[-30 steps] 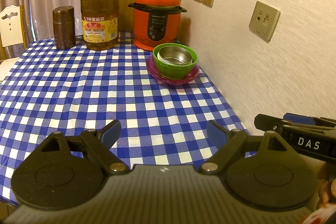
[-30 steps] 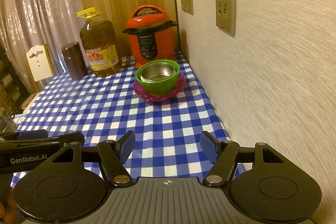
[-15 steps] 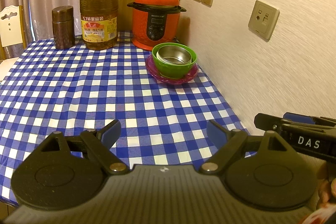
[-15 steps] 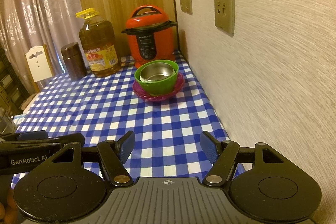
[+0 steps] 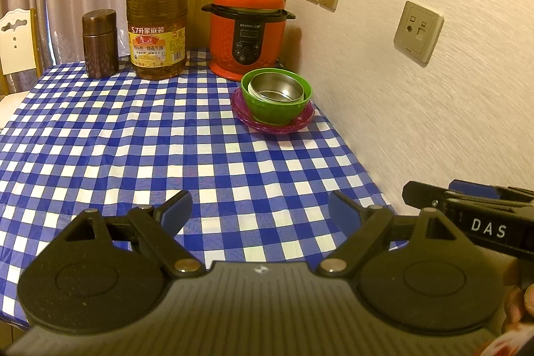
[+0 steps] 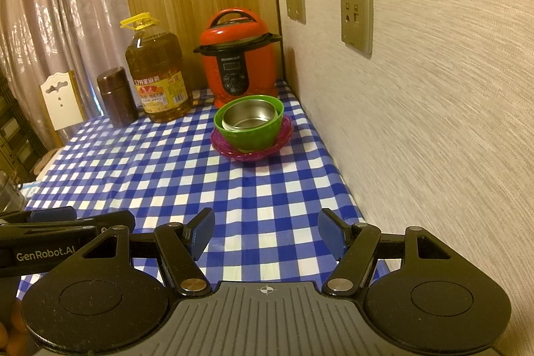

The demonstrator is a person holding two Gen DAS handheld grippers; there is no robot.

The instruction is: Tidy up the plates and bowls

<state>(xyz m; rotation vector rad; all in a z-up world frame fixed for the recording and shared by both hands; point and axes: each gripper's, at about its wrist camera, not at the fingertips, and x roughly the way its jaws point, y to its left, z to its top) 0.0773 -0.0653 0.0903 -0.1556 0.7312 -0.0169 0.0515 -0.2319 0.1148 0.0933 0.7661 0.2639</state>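
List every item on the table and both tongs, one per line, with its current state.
steel bowl: nested in green bowl
green bowl: upright on pink plate
pink plate: flat on tablecloth
red cooker: lid on
oil jug: capped, upright
brown canister: lidded, upright
left tongs: open, empty
right tongs: open, empty

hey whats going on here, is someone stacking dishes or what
A person holds a gripper in each hand over a checked table. Both the left gripper and the right gripper are open and empty, well short of the dishes. By the wall, a steel bowl sits inside a green bowl, which sits on a pink plate, in front of a red cooker. The stacking looks done; nothing is being handled.
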